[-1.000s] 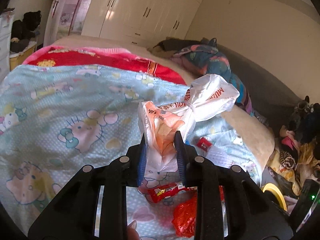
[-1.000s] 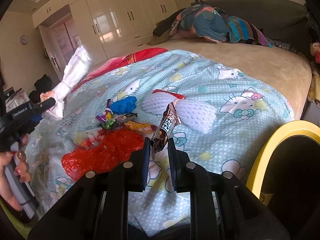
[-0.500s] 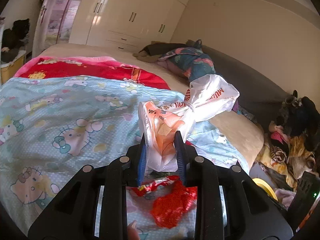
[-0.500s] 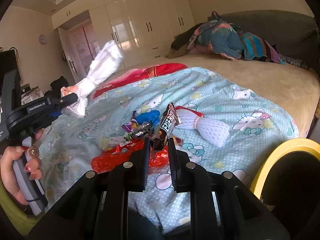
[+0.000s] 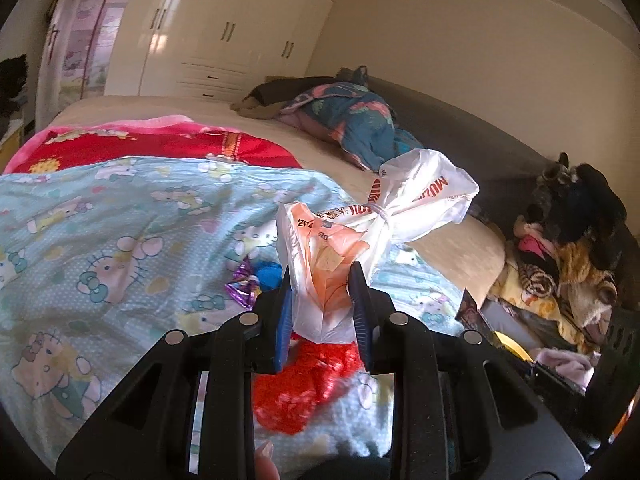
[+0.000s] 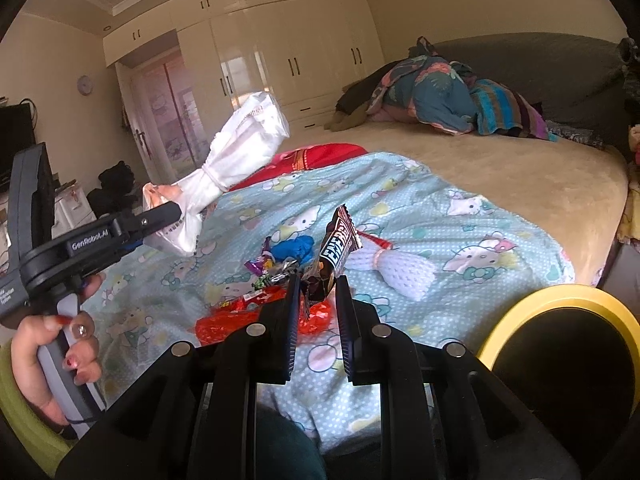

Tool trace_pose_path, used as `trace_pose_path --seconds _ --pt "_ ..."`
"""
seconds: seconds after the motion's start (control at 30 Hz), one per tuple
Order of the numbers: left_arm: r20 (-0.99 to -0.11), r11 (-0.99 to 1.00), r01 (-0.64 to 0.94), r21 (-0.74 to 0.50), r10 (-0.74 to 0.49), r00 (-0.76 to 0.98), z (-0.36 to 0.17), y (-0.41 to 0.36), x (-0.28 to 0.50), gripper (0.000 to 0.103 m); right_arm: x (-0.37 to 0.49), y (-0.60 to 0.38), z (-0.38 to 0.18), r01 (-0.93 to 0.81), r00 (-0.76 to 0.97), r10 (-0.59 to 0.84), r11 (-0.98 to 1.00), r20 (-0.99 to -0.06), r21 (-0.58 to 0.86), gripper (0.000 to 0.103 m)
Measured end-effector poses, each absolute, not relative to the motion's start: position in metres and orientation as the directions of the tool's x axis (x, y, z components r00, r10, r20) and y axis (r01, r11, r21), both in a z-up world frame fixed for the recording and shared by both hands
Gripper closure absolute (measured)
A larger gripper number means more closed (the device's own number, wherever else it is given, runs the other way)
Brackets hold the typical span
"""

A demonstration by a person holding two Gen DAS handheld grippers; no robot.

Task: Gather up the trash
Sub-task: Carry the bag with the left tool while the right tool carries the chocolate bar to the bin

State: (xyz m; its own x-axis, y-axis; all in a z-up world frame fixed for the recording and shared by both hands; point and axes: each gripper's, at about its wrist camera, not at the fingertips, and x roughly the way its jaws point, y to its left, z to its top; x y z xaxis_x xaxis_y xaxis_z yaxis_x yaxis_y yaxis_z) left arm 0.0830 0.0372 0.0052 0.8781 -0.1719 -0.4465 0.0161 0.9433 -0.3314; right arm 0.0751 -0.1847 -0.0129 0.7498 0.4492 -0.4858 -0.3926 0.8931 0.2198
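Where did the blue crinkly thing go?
The crumpled blue wrapper lies on the pale blue cartoon-cat bedspread, in the right wrist view just left of the brown snack-bar wrapper, behind the crumpled red plastic bag.

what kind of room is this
A bedroom, most likely in a home: a wide bed under a Hello Kitty blanket, cream built-in wardrobes along the far wall, and clothes heaped beside the bed.

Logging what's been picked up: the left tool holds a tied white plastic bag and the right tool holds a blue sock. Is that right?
Not quite. The right tool holds a dark snack wrapper, as the right wrist view shows. The left tool does hold the tied white plastic bag.
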Motion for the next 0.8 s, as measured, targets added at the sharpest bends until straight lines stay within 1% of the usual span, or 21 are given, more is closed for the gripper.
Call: trace_pose_path --seconds 0.53,0.8 --pt "-0.461 0.948 0.118 -0.294 -0.249 0.852 0.006 -0.003 0.078 0.083 0.065 -0.233 -0.001 -0.298 0.795 0.383 0.922 -0.47 0.247 0.086" --pt "-0.462 0.946 0.154 -0.284 -0.276 0.843 0.007 -0.015 0.075 0.083 0.065 -0.258 0.006 -0.247 0.826 0.33 0.941 -0.457 0.232 0.086"
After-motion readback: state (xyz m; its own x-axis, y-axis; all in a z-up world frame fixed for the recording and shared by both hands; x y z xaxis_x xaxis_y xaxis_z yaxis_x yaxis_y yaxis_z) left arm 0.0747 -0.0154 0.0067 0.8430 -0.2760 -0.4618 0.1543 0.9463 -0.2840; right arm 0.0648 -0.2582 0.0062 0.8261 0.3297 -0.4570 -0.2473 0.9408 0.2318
